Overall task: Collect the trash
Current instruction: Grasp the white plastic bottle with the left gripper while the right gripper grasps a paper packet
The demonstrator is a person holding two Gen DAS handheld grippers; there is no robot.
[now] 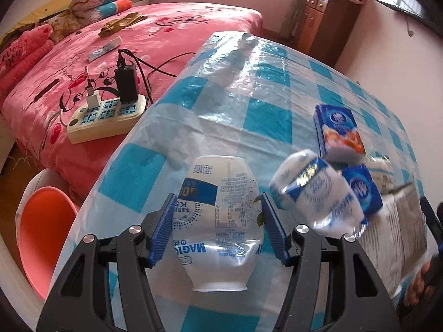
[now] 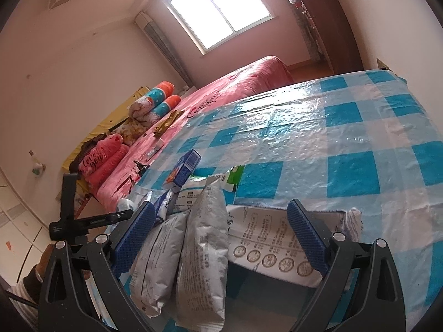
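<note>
checked blue tablecloth [image 1: 265, 121] bears blue cartons [image 1: 337, 130] and silver pouches [image 2: 202, 249].

Between the left gripper's [image 1: 218, 222] fingers stands one clear plastic bottle [image 1: 218, 221], pressed by both pads; a second clear bottle [image 1: 318, 196] lies just beyond the right finger. Past that finger sit two blue cartons [image 1: 337, 130], one behind the other. Between the right gripper's [image 2: 221, 238] fingers lie two silver-grey pouches [image 2: 205, 249] side by side, plus one flat printed packet [image 2: 265, 238] by the right finger. Beyond the left fingertip stands one blue carton [image 2: 182, 171].
</note>
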